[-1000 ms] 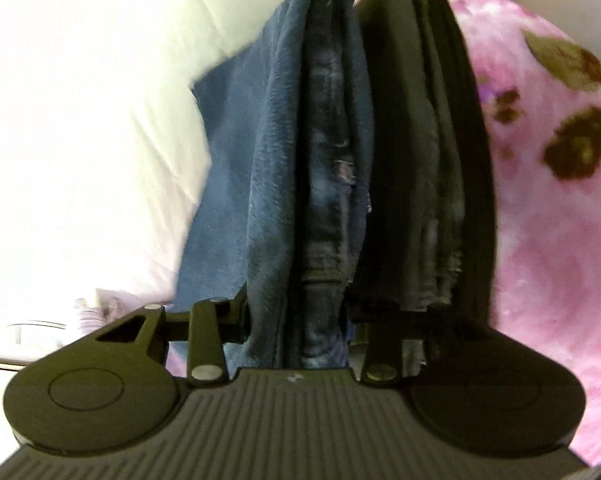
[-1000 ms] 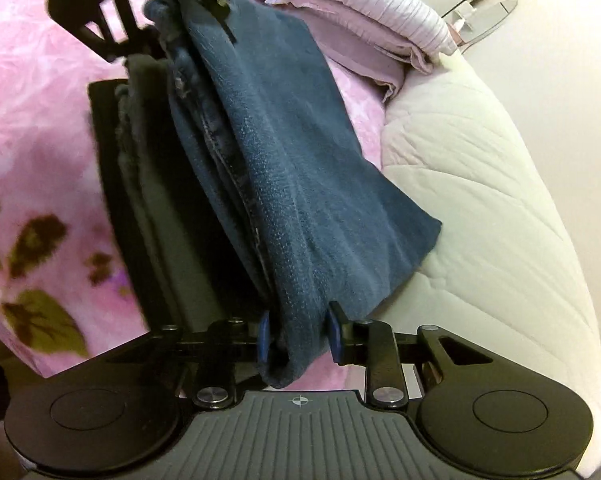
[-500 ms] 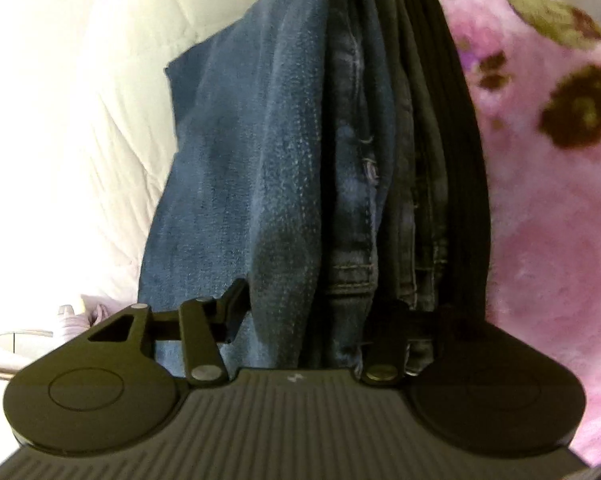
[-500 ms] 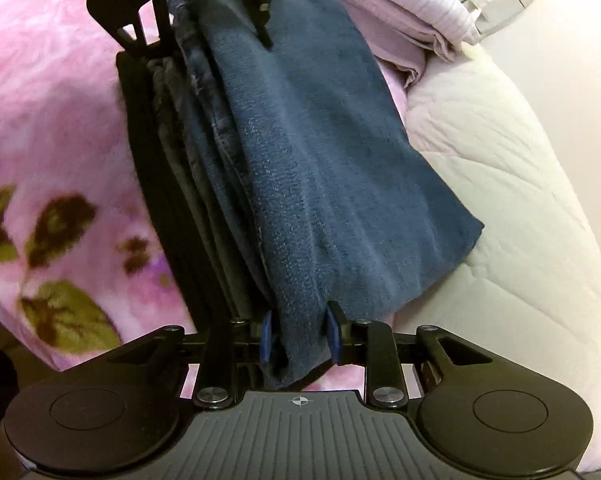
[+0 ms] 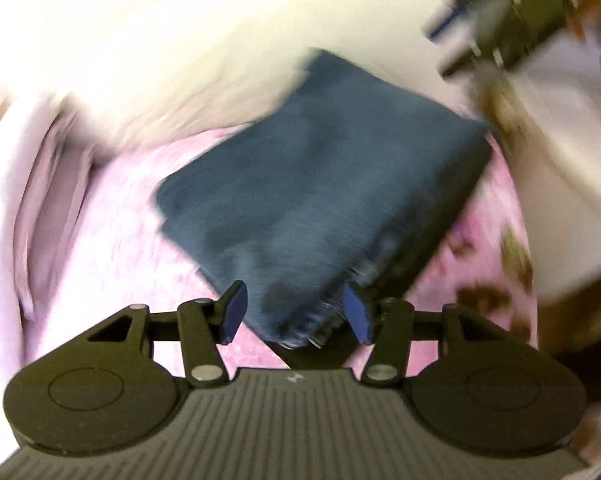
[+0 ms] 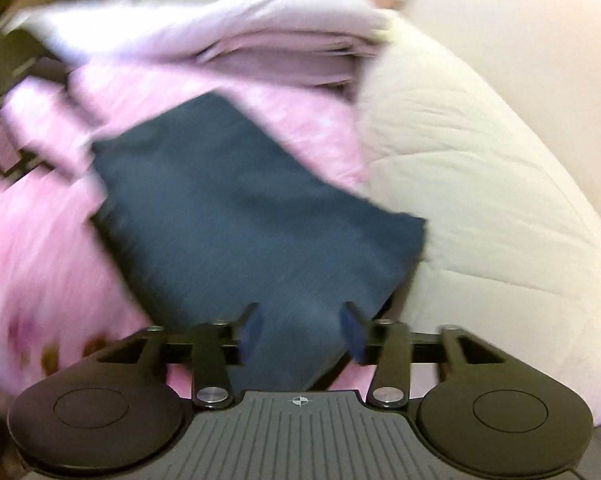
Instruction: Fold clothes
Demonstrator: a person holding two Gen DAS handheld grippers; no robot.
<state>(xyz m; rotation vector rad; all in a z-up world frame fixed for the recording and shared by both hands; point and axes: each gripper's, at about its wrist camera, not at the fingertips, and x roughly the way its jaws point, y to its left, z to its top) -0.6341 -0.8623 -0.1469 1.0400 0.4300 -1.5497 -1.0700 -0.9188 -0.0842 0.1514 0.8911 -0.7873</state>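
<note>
- Pink floral blanket [image 5: 116, 248] [image 6: 32, 248] covers the bed, with a cream quilted comforter [image 6: 480, 184] [image 5: 188, 60] bunched along one side; both wrist views are smeared by motion blur.
- Folded blue jeans [image 5: 316, 200] [image 6: 236, 216] lie flat on the blanket as a rough rectangle, one far corner resting against the comforter.
- Under the jeans at their near edge, a darker folded garment [image 5: 412, 256] shows in the left wrist view, its layers stacked beneath the denim; what kind of garment it is cannot be told.
- Left gripper [image 5: 295, 312] sits at the near corner of the stack with its jaws spread apart, the blue pads [image 5: 232, 312] standing on either side of the denim corner and not pressing it.
- Right gripper [image 6: 300, 334] sits at another edge of the jeans with its jaws likewise apart, the fabric passing between the blue pads [image 6: 350, 334] with a gap on each side.
- Pale lilac bedding [image 6: 260, 44] [image 5: 40, 200] is piled in folds beyond the jeans, lying on the pink blanket and touching the comforter.
- A blurred dark shape, the right gripper, shows at the top right of the left wrist view, well apart from the jeans.
</note>
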